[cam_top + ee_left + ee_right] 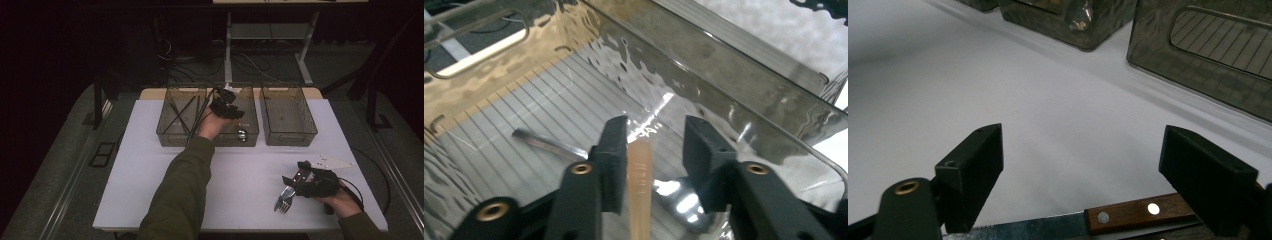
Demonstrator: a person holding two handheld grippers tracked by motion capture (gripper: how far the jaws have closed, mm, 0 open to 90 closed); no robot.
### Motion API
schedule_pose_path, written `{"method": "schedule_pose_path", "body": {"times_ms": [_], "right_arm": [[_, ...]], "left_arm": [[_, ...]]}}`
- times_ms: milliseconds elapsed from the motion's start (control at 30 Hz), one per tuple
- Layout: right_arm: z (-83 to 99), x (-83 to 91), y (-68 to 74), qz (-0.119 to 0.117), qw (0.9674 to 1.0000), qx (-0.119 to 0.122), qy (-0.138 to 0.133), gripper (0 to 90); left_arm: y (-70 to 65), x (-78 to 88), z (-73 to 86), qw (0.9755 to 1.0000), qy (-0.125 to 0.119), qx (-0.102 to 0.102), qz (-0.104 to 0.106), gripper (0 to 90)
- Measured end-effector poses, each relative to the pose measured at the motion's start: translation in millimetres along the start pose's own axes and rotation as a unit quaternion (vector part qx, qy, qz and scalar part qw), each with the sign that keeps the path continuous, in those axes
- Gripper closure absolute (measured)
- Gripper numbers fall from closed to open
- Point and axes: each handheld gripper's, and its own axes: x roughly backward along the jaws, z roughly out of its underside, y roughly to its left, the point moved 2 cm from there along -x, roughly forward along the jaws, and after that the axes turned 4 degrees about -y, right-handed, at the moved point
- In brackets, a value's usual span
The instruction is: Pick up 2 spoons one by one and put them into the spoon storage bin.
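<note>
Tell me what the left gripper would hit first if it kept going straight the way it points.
Most likely the ribbed floor of the middle bin, near the metal utensil handle lying there. The left gripper points down into it; depth is hard to judge.

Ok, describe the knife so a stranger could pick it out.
Start at the near right corner of the white table, where the right gripper sits over some cutlery. The knife lies there; unlike the all-metal forks beside it, it has a brown wooden handle with bright rivets.
</note>
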Motion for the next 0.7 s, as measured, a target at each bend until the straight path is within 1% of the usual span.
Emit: {"method": "schedule_pose_path", "body": {"times_ms": [33,67,167,233,267,300,367,400,433,467,500,533,567,600,700], "right_arm": [[0.0,0.0,0.0,0.0,1.0,0.0,0.0,17.9],[0.0,-0.1,0.0,0.0,1.0,0.0,0.0,17.9],[0.1,-0.2,0.1,0.001,1.0,-0.001,0.001,17.9],[0.1,-0.3,0.1,0.0,1.0,0.0,0.0,17.9],[0.1,-0.6,0.3,0.0,1.0,-0.001,0.0,17.9],[0.1,-0.6,0.3,0.0,1.0,-0.001,0.0,17.9],[0.2,-0.7,0.2,0.001,1.0,0.0,0.0,17.9],[0.2,-0.8,0.2,0.001,1.0,0.0,0.0,17.9],[0.2,-0.8,0.2,0.001,1.0,0.0,0.0,17.9],[0.2,-0.9,0.1,0.001,1.0,0.0,0.0,17.9],[0.2,-0.9,0.1,0.001,1.0,0.0,0.0,17.9],[0.1,-0.9,0.2,0.001,1.0,-0.001,0.0,17.9],[0.1,-0.9,0.2,0.001,1.0,-0.001,0.0,17.9],[0.0,-1.1,0.2,0.001,1.0,0.0,0.0,17.9],[0.2,-1.0,0.3,0.0,1.0,0.0,0.003,17.9]], "left_arm": [[0.0,0.0,0.0,1.0,0.0,0.0,0.0,57.4],[-1.0,2.1,-1.1,1.0,-0.005,0.003,0.005,56.2],[-1.9,4.6,-2.5,0.9999,-0.011,0.002,0.004,53.4],[-3.0,7.6,-3.5,0.9999,-0.016,0.001,0.007,51.7],[-7.1,10.6,-3.6,0.9995,-0.025,0.016,0.009,51.6],[-7.1,10.6,-3.6,0.9995,-0.025,0.016,0.009,50.8],[-7.4,15.6,-3.5,0.9995,-0.027,0.007,0.012,50.4],[-8.4,20.7,-2.9,0.9991,-0.036,0.01,0.018,49.4],[-8.4,20.7,-2.9,0.9991,-0.036,0.01,0.018,48.6],[-9.1,22.4,-2.4,0.9987,-0.043,0.015,0.022,48.2],[-8.5,25.2,-1.9,0.9988,-0.042,0.009,0.026,48.2],[-8.6,29.5,-0.6,0.9983,-0.048,0.007,0.032,47.1],[-8.6,29.5,-0.6,0.9983,-0.048,0.007,0.032,46.3],[-10.0,33.7,1.4,0.9979,-0.05,0.008,0.039,45.1],[-12.2,37.7,3.7,0.9977,-0.054,0.005,0.041,42.5]]}}
